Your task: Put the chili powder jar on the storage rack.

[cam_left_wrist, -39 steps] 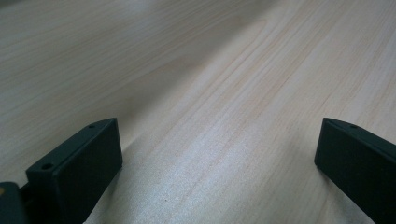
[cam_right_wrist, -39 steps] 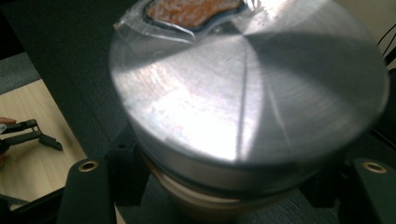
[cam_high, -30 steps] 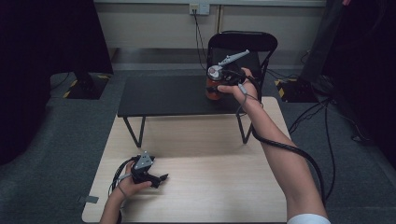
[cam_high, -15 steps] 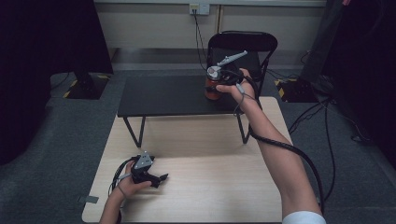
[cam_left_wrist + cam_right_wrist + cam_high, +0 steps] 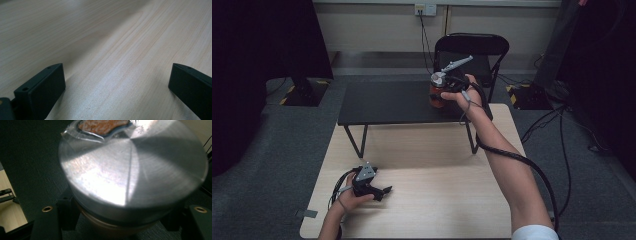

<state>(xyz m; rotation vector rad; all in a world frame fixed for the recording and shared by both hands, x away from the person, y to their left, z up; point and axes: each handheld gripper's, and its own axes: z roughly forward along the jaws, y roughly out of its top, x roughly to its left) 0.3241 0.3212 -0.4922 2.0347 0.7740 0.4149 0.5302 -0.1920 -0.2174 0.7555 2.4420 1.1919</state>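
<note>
A jar with a silver metal lid [image 5: 130, 167] and an orange-brown body [image 5: 436, 98] is at the right end of the low black shelf [image 5: 387, 102]. My right gripper [image 5: 441, 91] is shut on it, with one jaw on each side just under the lid [image 5: 120, 220]. Whether the jar rests on the shelf or hangs just above it, I cannot tell. My left gripper [image 5: 382, 191] lies on the wooden table [image 5: 437, 170] near its front left. It is open, and bare wood shows between its jaws [image 5: 115, 85].
A black folding chair [image 5: 472, 47] stands behind the shelf's right end. Cables [image 5: 542, 175] trail from the right gripper along the forearm and over the floor at right. The shelf's thin legs [image 5: 357, 142] stand on the table's far half.
The right hand has shifted slightly left and away with the jar. The left gripper has stayed where it was.
</note>
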